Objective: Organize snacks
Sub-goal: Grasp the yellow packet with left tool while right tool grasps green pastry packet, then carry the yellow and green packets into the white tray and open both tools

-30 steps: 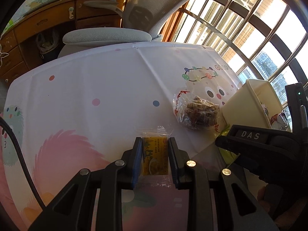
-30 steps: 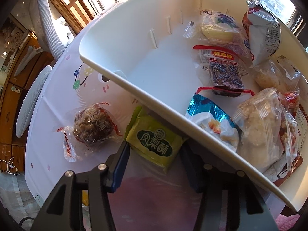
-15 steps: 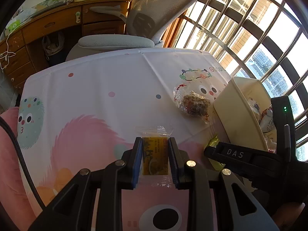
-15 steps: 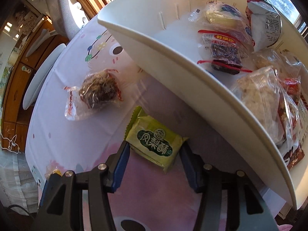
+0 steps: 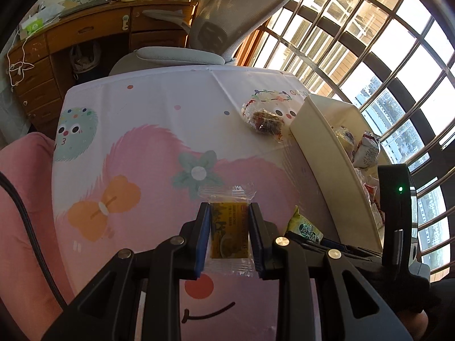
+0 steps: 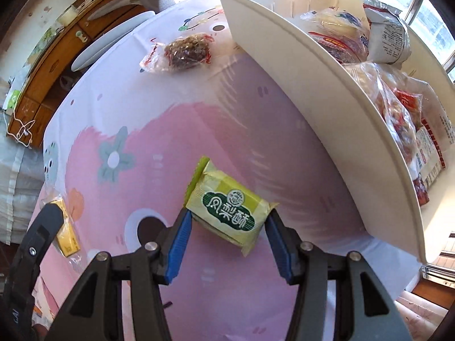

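wooden desk (image 5: 93, 28) | grey mesh chair (image 5: 227, 14) | sunlit grid windows (image 5: 369, 42) | pink cartoon tablecloth (image 5: 148, 130)

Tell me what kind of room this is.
Most likely a home study or a bedroom corner. A wooden desk with drawers and a grey office chair stand behind a table under a cartoon tablecloth, and a barred bay window overlooks city buildings.

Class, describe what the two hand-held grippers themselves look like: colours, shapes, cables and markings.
Each hand-held gripper, left and right, has two angular black plastic fingers lined with blue pads and fastened by round silver screws. A black cable runs beside the left one. The right one's body carries a small green light.
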Demonstrator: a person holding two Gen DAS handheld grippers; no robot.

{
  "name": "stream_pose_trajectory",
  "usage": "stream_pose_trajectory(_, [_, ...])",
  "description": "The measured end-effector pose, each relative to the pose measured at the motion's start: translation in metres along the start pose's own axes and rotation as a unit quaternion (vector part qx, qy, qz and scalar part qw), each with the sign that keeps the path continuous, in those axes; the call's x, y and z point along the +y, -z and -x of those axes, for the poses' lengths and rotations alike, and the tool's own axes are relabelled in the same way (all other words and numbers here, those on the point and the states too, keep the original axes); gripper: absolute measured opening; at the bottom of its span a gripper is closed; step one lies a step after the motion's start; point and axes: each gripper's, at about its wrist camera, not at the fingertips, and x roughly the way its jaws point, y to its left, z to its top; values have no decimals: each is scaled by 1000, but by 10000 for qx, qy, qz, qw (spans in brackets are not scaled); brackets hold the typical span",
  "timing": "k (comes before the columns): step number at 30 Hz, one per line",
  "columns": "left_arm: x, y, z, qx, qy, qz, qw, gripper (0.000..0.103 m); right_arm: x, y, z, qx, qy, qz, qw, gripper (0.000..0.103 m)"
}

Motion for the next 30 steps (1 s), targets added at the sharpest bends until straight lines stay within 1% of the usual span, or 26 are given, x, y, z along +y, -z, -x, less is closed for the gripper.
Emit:
stream_pose_trajectory(4, [-4, 22, 25, -16, 25, 35, 10000, 25, -10, 33, 12, 50, -9, 174, 9998, 53])
stream_pose_trajectory(9, [-15, 40, 52, -67, 77, -41, 9999, 25, -23, 56, 34, 3, -79, 343, 9994, 53])
stream_pose_trajectory(12, [-24, 46, 65, -112, 120, -144, 9998, 25, -33, 64, 52, -137, -164, 404, 9990, 53])
stream_pose_trajectory(16, [-38, 49, 79, -130, 229, -259, 9993, 25, -34, 63, 71, -394, -255, 534, 9975, 53])
stream_pose_trajectory(20, [-54, 49, 83, 101, 436, -369, 9983, 25, -50, 64, 95, -669, -399, 565, 9954, 53])
stream_pose_trajectory(22, [-62, 49, 85, 118, 517, -410, 9978, 25, -60, 62, 106, -823, -472, 524, 9941, 53])
stream_pose_trajectory(30, [-106, 44, 91, 7, 510, -717, 9961, 25, -100, 47, 137, -1317, -638, 543, 9877, 53])
